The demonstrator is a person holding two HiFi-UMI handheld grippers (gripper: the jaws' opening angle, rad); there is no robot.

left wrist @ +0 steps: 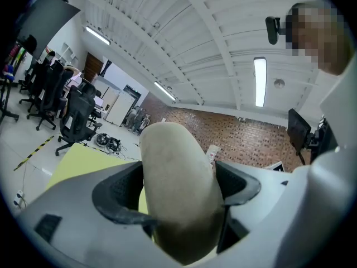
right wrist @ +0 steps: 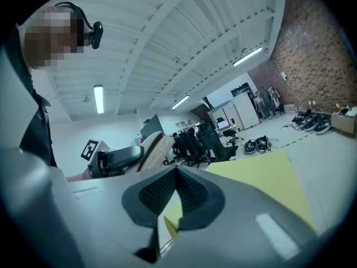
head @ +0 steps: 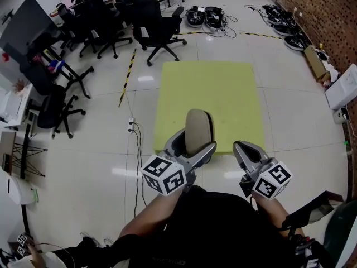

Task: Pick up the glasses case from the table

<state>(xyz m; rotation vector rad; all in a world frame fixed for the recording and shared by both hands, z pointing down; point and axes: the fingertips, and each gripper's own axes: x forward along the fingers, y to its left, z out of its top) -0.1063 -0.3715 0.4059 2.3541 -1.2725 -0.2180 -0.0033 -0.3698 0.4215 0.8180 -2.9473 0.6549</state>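
Left tongs (head: 196, 144), in the head view, are clamped on the glasses case (head: 199, 128), a beige, round-ended oblong that stands up out of the jaws. It is clear of the yellow-green surface (head: 212, 88) and shows over that surface's near edge. The right tongs (head: 242, 148) hover beside it, a little apart, and carry nothing. Office chairs (head: 159, 29) stand on the floor beyond.

The left gripper view looks up toward the ceiling. There the glasses case (left wrist: 175, 166) fills the gap between the two dark ribbed pads, which press its long sides near the lower end, so most of its length stands free above them.

In the right gripper view the right tongs (right wrist: 177, 194) are clenched pad against pad with nothing between. The case (right wrist: 154, 148) in the other gripper shows off to the left, and a corner of the surface (right wrist: 262, 183) lies ahead.

The case looks light and stiff, a hard shell under a matte, cloth-like cover that should give the pads decent friction. Its rounded sides could let it pivot or squirt out, and a hold nearer its middle, across the narrow width, would probably be steadier than this low one.
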